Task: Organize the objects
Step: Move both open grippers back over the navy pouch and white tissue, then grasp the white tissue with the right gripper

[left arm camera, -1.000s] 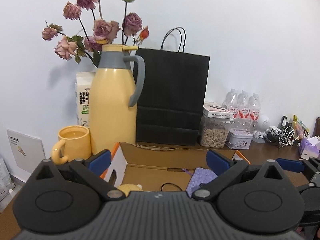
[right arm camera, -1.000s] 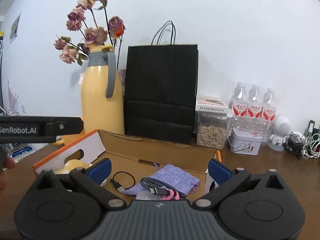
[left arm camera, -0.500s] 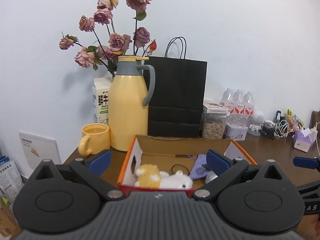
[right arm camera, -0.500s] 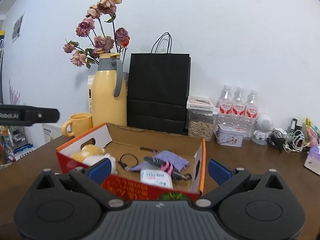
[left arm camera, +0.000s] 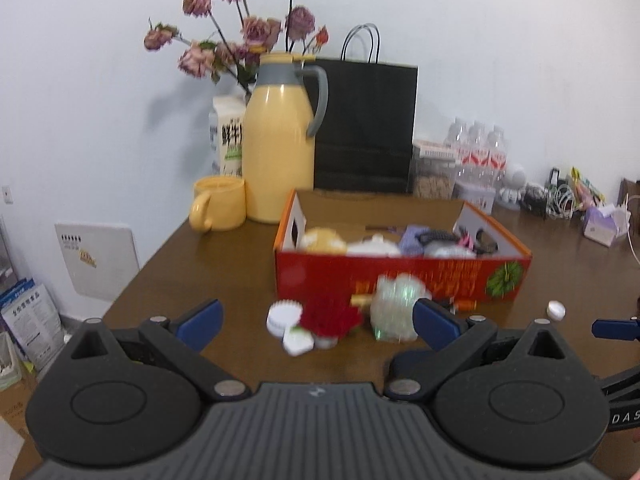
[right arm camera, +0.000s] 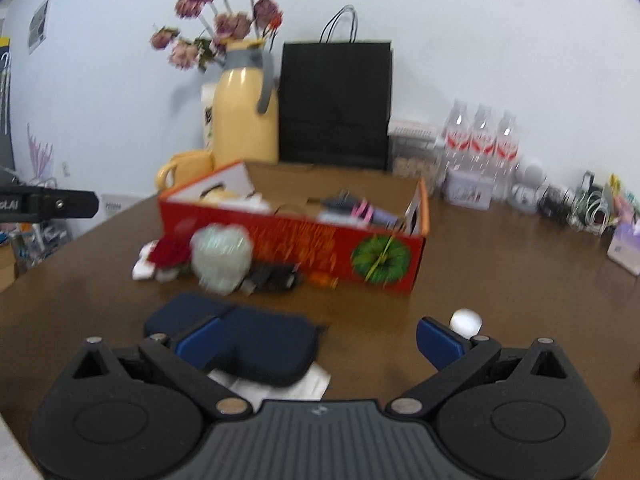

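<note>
Both our grippers, left (left arm camera: 316, 320) and right (right arm camera: 318, 336), spread wide, empty; we risk knocking the clear ball (left arm camera: 394, 308) rolling if we reach carelessly beside the box (left arm camera: 400, 276).

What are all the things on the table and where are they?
box: 1, red and orange, open, table middle, holding small items
thermos jug: 1, yellow, grey handle, behind box
mug: 1, yellow, left of jug
dried roses: several, dusty pink, behind jug
paper bag: 1, black, against wall
water bottles: 3, clear, red labels, right of bag
red flower: 1, in front of box
pouch: 1, dark blue, nearest right gripper
left gripper: blue fingers, open
right gripper: blue fingers, open
</note>
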{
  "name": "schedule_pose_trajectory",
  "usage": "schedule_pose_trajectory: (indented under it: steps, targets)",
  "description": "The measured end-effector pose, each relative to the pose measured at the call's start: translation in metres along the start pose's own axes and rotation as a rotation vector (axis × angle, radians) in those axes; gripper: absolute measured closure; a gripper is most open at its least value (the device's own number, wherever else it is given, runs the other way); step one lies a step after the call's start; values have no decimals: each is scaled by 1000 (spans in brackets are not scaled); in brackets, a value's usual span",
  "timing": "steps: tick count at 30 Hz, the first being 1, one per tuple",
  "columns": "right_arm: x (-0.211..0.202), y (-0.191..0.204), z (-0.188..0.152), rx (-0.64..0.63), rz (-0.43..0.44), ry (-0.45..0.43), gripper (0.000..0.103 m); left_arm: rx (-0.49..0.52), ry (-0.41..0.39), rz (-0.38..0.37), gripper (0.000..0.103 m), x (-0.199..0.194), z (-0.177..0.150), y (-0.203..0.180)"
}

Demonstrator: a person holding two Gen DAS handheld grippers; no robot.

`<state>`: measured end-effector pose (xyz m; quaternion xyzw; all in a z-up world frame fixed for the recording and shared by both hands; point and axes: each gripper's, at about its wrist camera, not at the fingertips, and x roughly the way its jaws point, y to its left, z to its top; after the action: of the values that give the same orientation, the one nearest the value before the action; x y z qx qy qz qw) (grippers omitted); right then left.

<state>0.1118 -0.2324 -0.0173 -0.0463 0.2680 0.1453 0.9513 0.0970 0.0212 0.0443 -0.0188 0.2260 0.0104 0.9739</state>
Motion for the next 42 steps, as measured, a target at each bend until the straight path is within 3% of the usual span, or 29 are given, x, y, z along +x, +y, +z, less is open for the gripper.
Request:
schedule_pose_trajectory:
  steps: [9, 19, 29, 36, 42]
  targets:
    - [3, 21, -24, 3, 56, 72, 0, -23, 57, -7, 0, -9, -30, 12]
    - [21, 32, -38, 3, 47, 155, 0, -42, 101, 0, 0, -8, -44, 21]
    - [25, 34, -39, 28, 13, 122, 0, -53, 118, -7, 0, -8, -50, 22]
    - [22, 35, -38, 31, 9, 85, 27, -61, 127, -10, 0, -6, -52, 23]
    - [17, 31, -41, 33, 21, 70, 32, -63, 132, -10, 0, -5, -54, 23]
